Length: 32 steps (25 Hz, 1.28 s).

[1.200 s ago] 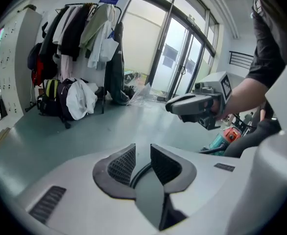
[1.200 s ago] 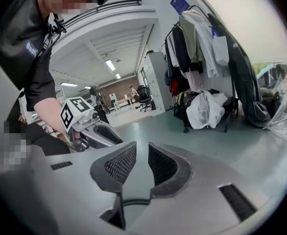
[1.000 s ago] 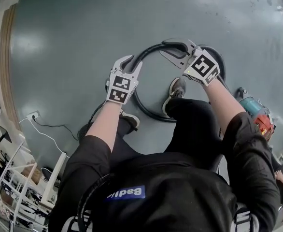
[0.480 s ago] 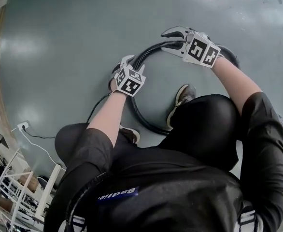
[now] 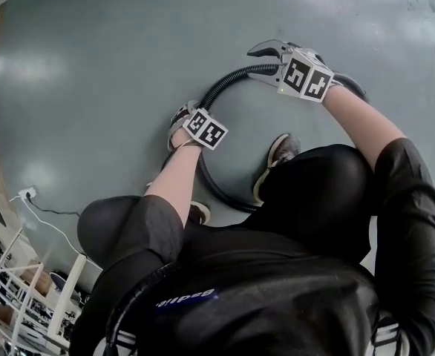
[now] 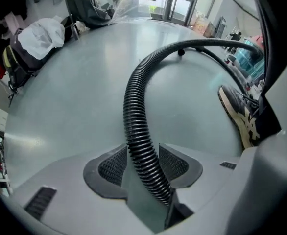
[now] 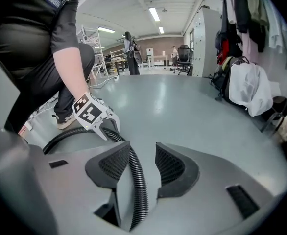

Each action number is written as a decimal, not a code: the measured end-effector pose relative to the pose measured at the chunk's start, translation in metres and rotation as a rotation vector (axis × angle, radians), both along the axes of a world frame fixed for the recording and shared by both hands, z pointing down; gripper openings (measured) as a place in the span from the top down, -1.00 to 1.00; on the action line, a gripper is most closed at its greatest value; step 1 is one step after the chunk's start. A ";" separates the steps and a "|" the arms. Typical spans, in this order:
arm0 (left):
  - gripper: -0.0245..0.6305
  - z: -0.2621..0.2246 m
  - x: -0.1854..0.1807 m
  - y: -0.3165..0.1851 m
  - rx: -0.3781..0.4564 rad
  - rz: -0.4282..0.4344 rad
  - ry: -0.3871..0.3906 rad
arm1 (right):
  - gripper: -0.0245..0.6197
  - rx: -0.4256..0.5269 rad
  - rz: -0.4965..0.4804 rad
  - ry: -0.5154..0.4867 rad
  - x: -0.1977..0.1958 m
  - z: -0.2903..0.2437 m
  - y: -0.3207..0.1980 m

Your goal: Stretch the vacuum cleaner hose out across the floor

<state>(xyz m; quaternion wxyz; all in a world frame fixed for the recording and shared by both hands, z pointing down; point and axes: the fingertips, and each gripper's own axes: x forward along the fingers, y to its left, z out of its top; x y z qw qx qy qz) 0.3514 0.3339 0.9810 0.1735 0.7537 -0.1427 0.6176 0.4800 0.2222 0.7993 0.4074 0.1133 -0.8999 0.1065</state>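
The black ribbed vacuum hose (image 5: 216, 93) lies in a loop on the grey floor around my feet. My left gripper (image 5: 177, 119) is low over the loop's left side. In the left gripper view the hose (image 6: 133, 106) runs between the jaws of the left gripper (image 6: 142, 160), and the pads stand slightly off it. My right gripper (image 5: 259, 62) is at the top of the loop, its jaws opening. In the right gripper view the hose (image 7: 138, 180) rests against the left pad of the right gripper (image 7: 142, 163), with a gap to the right pad.
My shoes (image 5: 280, 148) stand inside and beside the loop. A teal vacuum body (image 6: 251, 58) sits at the hose's far end. Bags and clothes (image 6: 40, 35) line the wall, and a white bag (image 7: 251, 94) hangs there. A white cable (image 5: 26, 193) lies at the left.
I have bent lower. The right gripper moved up and left along the hose, the left tipped down onto it. The teal vacuum body has left the head view.
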 end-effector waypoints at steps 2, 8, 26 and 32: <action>0.33 0.007 0.000 0.002 -0.017 0.005 -0.024 | 0.46 0.001 -0.053 0.025 -0.007 0.006 0.005; 0.33 -0.010 0.000 -0.013 -0.045 -0.016 -0.031 | 0.46 0.033 -0.247 0.092 -0.025 0.021 0.020; 0.35 -0.157 0.000 -0.071 0.073 0.058 0.089 | 0.28 0.267 -0.602 0.251 -0.101 0.051 0.009; 0.33 -0.176 -0.009 -0.090 0.179 0.045 0.123 | 0.44 0.249 -0.503 0.254 -0.119 0.035 -0.013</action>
